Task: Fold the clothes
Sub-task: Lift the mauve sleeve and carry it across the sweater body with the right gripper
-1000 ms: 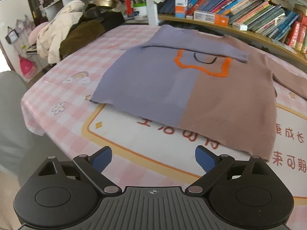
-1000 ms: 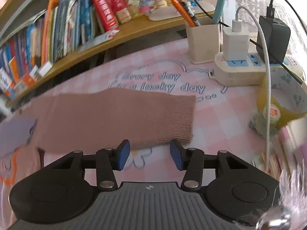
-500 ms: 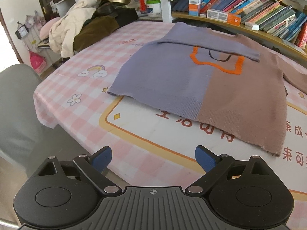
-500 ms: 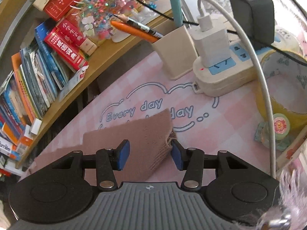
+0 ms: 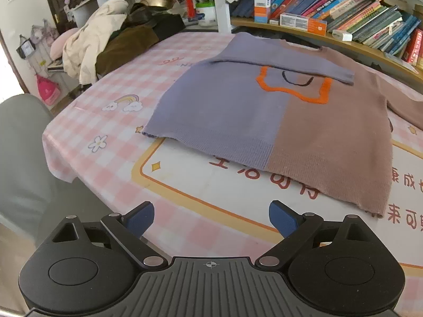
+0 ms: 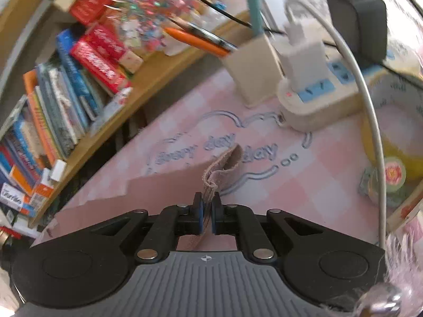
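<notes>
A knitted sweater (image 5: pixel 267 116), half lavender and half brown with an orange outline on its chest, lies flat on the pink checked table (image 5: pixel 111 132). Its lavender sleeve (image 5: pixel 285 64) is folded across the chest. My left gripper (image 5: pixel 211 218) hovers open over the near table edge, short of the hem, holding nothing. In the right wrist view my right gripper (image 6: pixel 207 208) is shut on the cuff of the brown sleeve (image 6: pixel 223 170). The cuff is lifted and curls up out of the pads, and the sleeve trails off to the left.
A pile of clothes (image 5: pixel 111 42) sits at the table's far left corner. A bookshelf (image 5: pixel 343 18) runs along the back. Near the right gripper stand a pen holder (image 6: pixel 253 71), a power strip with chargers (image 6: pixel 317 97) and a white cable (image 6: pixel 370 121). A tape roll (image 6: pixel 396 137) lies at the right.
The right gripper closed on the brown sleeve's cuff, which had lain flat, and lifted it off the table while rolling. The left gripper stayed open; its view drifted slightly.
</notes>
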